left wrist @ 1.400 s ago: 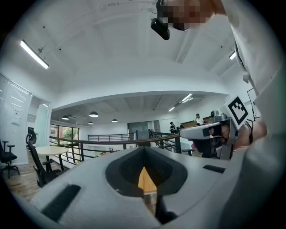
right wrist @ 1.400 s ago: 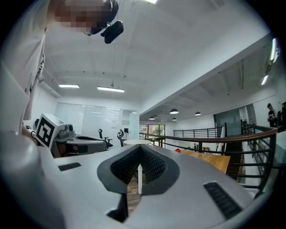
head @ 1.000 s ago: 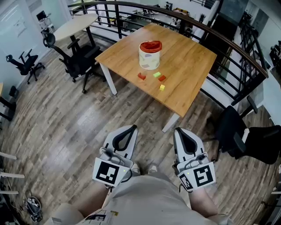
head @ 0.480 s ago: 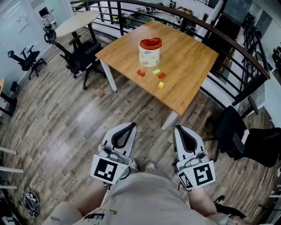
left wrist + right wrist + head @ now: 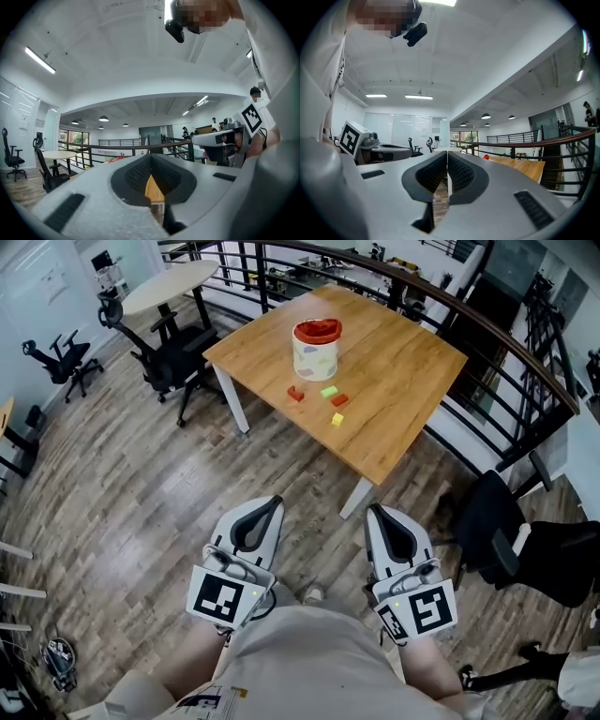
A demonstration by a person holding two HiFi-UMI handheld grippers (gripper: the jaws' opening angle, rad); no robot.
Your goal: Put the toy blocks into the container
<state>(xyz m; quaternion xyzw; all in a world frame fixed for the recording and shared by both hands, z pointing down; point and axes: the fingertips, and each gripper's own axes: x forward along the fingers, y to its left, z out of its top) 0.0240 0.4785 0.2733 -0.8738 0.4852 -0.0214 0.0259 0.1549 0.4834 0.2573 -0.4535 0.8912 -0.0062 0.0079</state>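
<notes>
Far ahead in the head view stands a wooden table (image 5: 403, 381). On it is a pale, round container (image 5: 316, 351) with a red top. Several small toy blocks lie in front of it: a red one (image 5: 295, 394), a green one (image 5: 328, 391), an orange-red one (image 5: 339, 399) and a yellow one (image 5: 337, 419). My left gripper (image 5: 272, 502) and right gripper (image 5: 375, 510) are held low by the person's body, well short of the table. Each is shut with nothing in it, as the left gripper (image 5: 151, 155) and right gripper (image 5: 447, 153) views also show.
Wood-plank floor (image 5: 141, 502) lies between me and the table. Black office chairs (image 5: 173, 362) and a round white table (image 5: 169, 285) stand at the left. A dark curved railing (image 5: 497, 329) runs behind the table, and another black chair (image 5: 502, 526) is at the right.
The table and blocks have drifted slightly down and left in the head view. Both grippers stay shut and low by the body.
</notes>
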